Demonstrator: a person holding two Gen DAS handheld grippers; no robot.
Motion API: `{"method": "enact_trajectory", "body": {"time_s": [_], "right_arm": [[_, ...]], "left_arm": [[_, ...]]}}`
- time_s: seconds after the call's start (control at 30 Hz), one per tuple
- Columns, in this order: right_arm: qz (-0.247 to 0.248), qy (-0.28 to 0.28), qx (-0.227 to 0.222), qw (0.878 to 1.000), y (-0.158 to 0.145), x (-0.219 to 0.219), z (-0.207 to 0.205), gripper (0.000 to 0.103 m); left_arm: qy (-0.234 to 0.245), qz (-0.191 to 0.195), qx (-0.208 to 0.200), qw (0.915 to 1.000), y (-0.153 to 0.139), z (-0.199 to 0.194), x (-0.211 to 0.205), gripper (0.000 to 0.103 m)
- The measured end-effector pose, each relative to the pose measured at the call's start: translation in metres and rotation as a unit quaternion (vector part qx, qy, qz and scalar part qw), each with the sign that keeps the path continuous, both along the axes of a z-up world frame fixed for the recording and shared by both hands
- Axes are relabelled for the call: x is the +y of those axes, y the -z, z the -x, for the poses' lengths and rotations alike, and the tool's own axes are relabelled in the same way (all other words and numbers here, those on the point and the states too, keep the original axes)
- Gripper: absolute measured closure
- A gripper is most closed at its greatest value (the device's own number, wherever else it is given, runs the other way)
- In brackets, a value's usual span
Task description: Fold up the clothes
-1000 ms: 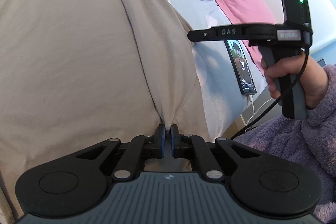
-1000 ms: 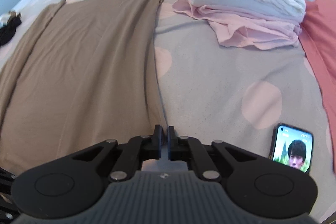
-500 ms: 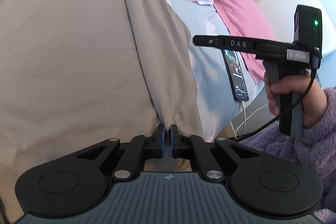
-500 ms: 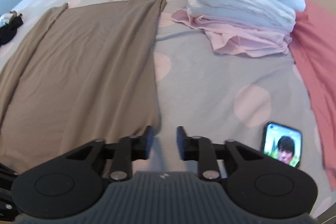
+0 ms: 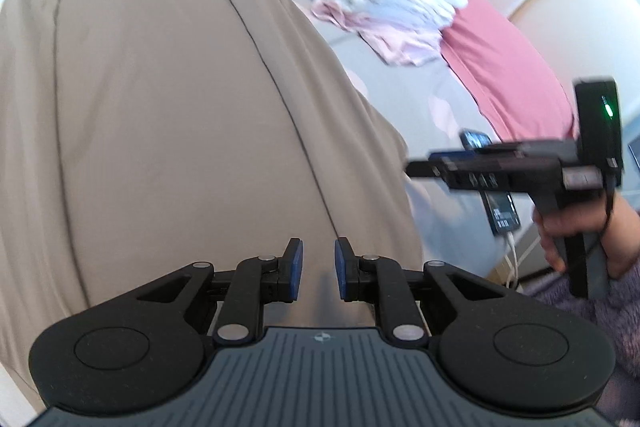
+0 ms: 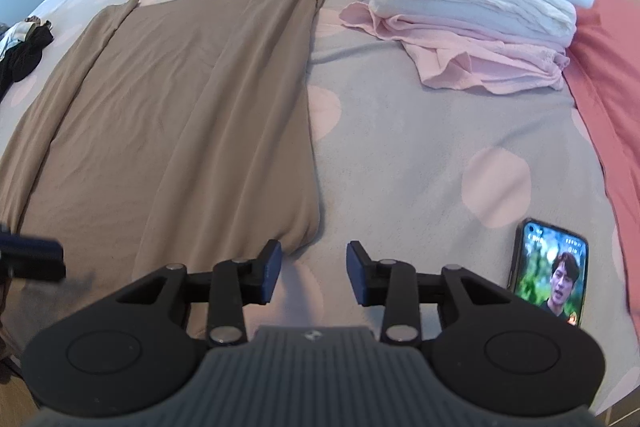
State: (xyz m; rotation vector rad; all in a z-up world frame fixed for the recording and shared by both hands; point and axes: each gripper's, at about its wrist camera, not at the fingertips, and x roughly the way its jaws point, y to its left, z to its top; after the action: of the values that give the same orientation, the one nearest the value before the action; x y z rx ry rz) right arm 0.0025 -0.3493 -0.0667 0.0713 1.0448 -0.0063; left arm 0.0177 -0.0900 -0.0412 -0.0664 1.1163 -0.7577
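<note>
Both claws stand wide with nothing between their pads. Left claw [image 5: 318, 269] hovers over the near edge of the tan garment [image 5: 168, 131], which lies flat on the dotted grey bed [image 6: 420, 131] with its long sides folded inward. Right claw [image 6: 313, 273] sits just off the garment's near right corner, its left pad at the fabric's edge. A hand [image 5: 576, 239] grips the right tool's handle. Beyond the garment, to the right, a stack of folded white and pink clothes [image 6: 468, 11] rests beside a red cloth [image 6: 616, 99]. A phone [image 6: 550, 273] with a lit screen lies near the bed's edge, and dark clothing [image 6: 24, 51] lies far left.
</note>
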Motion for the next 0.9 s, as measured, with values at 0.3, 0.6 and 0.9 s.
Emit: {"method": "enact_trajectory", "body": {"time_s": [0.3, 0.6, 0.9], "right_arm": [[-0.066, 0.033, 0.014, 0.997, 0.007, -0.019, -0.011, 0.064], [-0.040, 0.028, 0.006, 0.999, 0.001, -0.017, -0.017, 0.065], [-0.068, 0.032, 0.003, 0.997, 0.007, -0.022, -0.034, 0.071]], "left_arm": [[0.002, -0.003, -0.010, 0.9999, -0.005, -0.059, -0.016, 0.089], [0.016, -0.012, -0.044, 0.9988, -0.023, -0.141, -0.059, 0.088], [0.040, -0.035, -0.054, 0.9971, -0.012, -0.212, -0.118, 0.084]]}}
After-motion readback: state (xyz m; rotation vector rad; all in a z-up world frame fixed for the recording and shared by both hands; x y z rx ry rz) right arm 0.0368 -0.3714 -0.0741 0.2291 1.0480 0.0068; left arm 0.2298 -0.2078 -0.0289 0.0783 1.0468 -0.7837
